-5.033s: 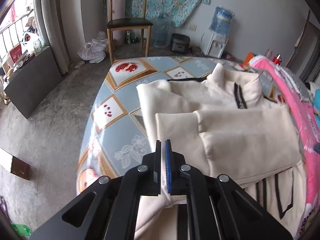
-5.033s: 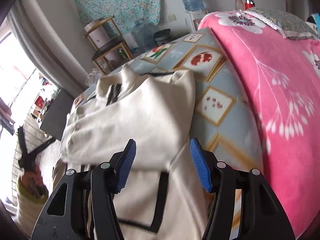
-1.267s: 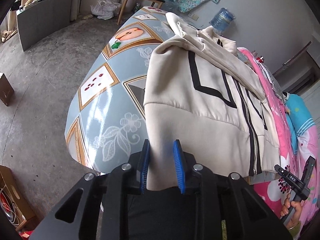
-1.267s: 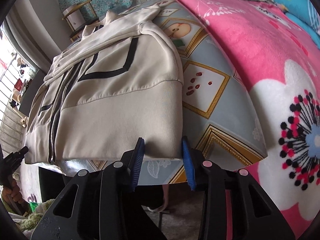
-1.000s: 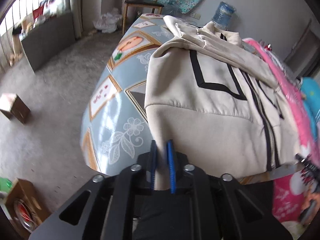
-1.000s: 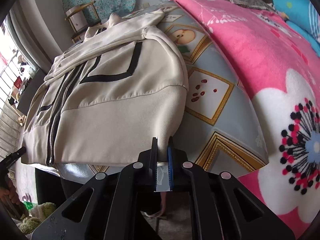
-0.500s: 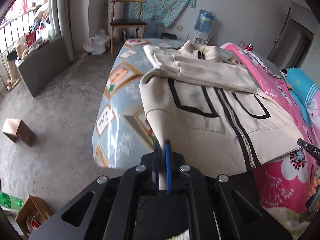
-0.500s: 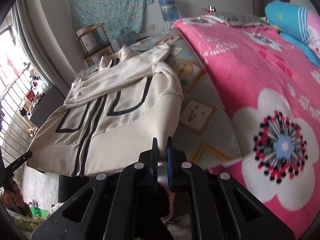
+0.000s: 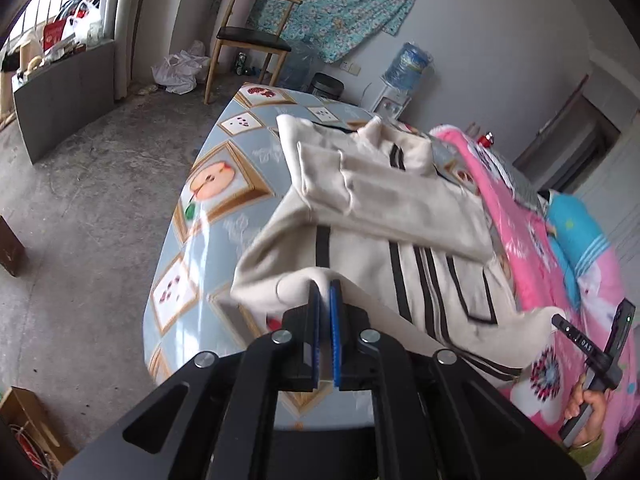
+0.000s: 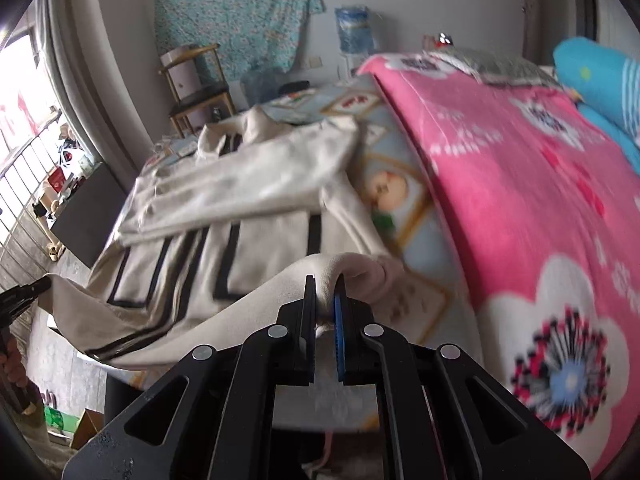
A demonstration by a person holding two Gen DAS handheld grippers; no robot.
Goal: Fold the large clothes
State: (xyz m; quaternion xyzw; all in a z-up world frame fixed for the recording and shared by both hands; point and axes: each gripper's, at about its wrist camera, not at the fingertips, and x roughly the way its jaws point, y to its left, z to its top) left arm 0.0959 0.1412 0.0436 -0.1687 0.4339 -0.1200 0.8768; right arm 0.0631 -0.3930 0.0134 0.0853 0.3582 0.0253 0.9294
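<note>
A cream zip jacket (image 9: 384, 216) with black stripes lies on the patterned table (image 9: 208, 208), its sleeves folded across the chest. My left gripper (image 9: 325, 292) is shut on the jacket's bottom hem at its left corner, lifted off the table. In the right wrist view the same jacket (image 10: 248, 192) spreads ahead, and my right gripper (image 10: 324, 292) is shut on the hem's right corner, which bunches over the fingers. The hem sags between the two grips. The right gripper also appears far right in the left wrist view, held by a hand (image 9: 588, 404).
A pink flowered blanket (image 10: 520, 200) covers the bed to the right of the table. A wooden chair (image 9: 248, 36), a water dispenser (image 9: 404, 76) and plastic bags (image 9: 180, 68) stand beyond the far end. Bare concrete floor (image 9: 80, 200) lies to the left, with cardboard boxes near its edge.
Both grippers have risen and carried the jacket's bottom hem up off the table edge toward the chest. The hem now hangs lifted and curled between them.
</note>
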